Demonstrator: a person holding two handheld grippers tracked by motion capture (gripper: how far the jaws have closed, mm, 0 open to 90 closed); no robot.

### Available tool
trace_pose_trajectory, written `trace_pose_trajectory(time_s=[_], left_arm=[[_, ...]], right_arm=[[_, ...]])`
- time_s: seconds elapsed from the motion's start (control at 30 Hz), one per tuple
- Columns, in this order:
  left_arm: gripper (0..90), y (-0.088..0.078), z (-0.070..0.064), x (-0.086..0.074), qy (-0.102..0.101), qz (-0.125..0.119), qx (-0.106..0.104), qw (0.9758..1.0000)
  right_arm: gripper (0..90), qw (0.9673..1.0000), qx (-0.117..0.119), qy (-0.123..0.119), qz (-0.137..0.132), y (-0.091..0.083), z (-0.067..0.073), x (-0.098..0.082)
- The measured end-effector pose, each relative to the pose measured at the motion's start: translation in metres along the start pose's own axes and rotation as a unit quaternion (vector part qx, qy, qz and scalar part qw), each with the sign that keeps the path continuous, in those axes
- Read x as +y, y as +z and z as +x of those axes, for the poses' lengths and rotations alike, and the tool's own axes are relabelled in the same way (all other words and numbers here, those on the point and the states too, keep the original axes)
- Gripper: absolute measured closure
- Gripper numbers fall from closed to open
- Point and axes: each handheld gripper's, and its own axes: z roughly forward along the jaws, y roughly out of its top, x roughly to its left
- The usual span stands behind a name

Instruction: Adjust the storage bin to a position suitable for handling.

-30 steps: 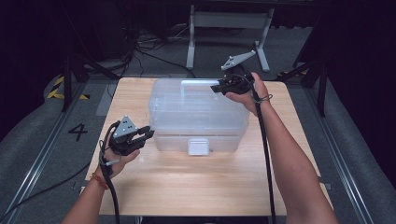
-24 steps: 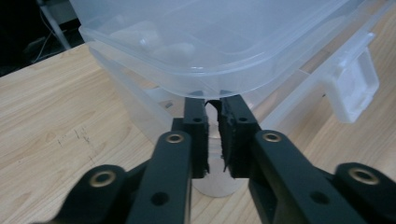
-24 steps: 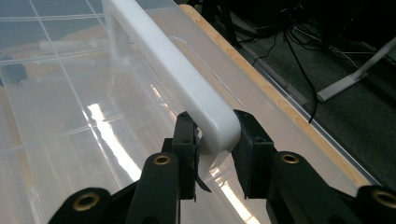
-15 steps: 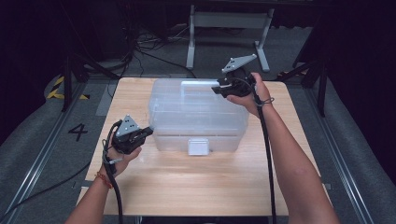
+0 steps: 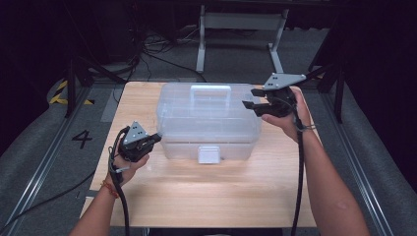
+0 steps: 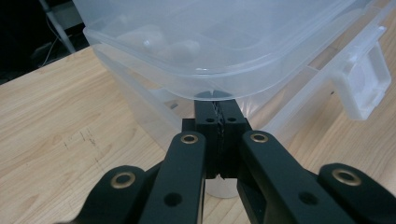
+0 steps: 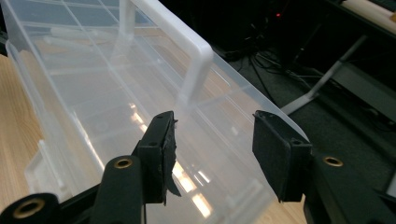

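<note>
Clear plastic box (image 5: pixel 209 120), rounded corners, sits mid-worktop (image 5: pixel 206 194) on pale grained wood.

Your left hand-held gripper (image 5: pixel 153 139) has its black ribbed pads pressed together, nothing visibly between them, tips tucked against the box's lower left corner under the lid rim. Your right hand-held gripper (image 5: pixel 250 98) stands about half open beside the box's right end, jaws just been widening, holding nothing. White moulded handle (image 5: pixel 210 91) on top; frosted square latch (image 5: pixel 208 154) at front.

Glossy clear plastic box (image 5: pixel 209 120) on matt wooden table (image 5: pixel 206 196).

Lab: wooden table (image 5: pixel 206 196), floor cables (image 5: pixel 162 46), metal stand (image 5: pixel 241 22), dark surroundings.
</note>
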Motion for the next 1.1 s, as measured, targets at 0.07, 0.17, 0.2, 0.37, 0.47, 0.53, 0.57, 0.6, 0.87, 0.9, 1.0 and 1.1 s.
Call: trace_pose_trajectory(time_s=[0.07,0.17,0.2,0.37,0.47,0.53,0.57,0.6,0.87,0.9,1.0,1.1], left_arm=[[89.9,0.000,-0.001,0.000,0.003,0.004,0.002,1.0000],[89.9,0.001,-0.001,0.001,0.006,0.004,0.005,1.0000],[89.9,0.001,-0.001,0.001,0.008,0.005,0.006,0.9999],[89.9,0.002,-0.001,0.003,0.011,0.008,0.007,0.9999],[89.9,0.002,-0.001,0.003,0.013,0.009,0.009,0.9998],[89.9,0.002,-0.001,0.003,0.011,0.009,0.007,0.9999],[89.9,0.002,-0.001,0.004,0.012,0.008,0.008,0.9999],[89.9,0.002,-0.001,0.004,0.012,0.008,0.008,0.9999],[89.9,0.000,0.000,0.009,0.012,0.005,0.011,0.9999],[89.9,0.000,0.000,0.009,0.012,0.005,0.012,0.9998],[89.9,0.000,0.000,0.011,0.015,0.003,0.015,0.9998],[89.9,0.000,-0.001,0.011,0.014,0.004,0.017,0.9997]], right_arm=[[48.9,0.9999,-0.008,0.000,-0.008,-0.012,0.000,-0.008],[48.1,0.9996,-0.007,0.011,-0.023,-0.026,-0.001,-0.020],[48.1,0.9995,-0.005,0.013,-0.028,-0.030,-0.002,-0.024],[47.7,0.9985,-0.018,0.017,-0.048,-0.043,-0.001,-0.043],[46.4,0.9987,-0.016,0.018,-0.046,-0.045,0.002,-0.051],[46.1,0.9987,-0.014,0.015,-0.047,-0.046,0.004,-0.056],[45.6,0.9987,-0.014,0.016,-0.047,-0.047,0.005,-0.058],[45.6,0.9987,-0.014,0.016,-0.047,-0.047,0.005,-0.058],[42.7,0.9991,-0.013,0.020,-0.035,-0.045,0.012,-0.079],[42.7,0.9992,-0.012,0.022,-0.033,-0.044,0.012,-0.082],[43.0,0.9992,-0.016,0.024,-0.026,-0.041,0.012,-0.091],[45.2,0.9988,-0.022,0.024,-0.035,-0.041,0.013,-0.099]])
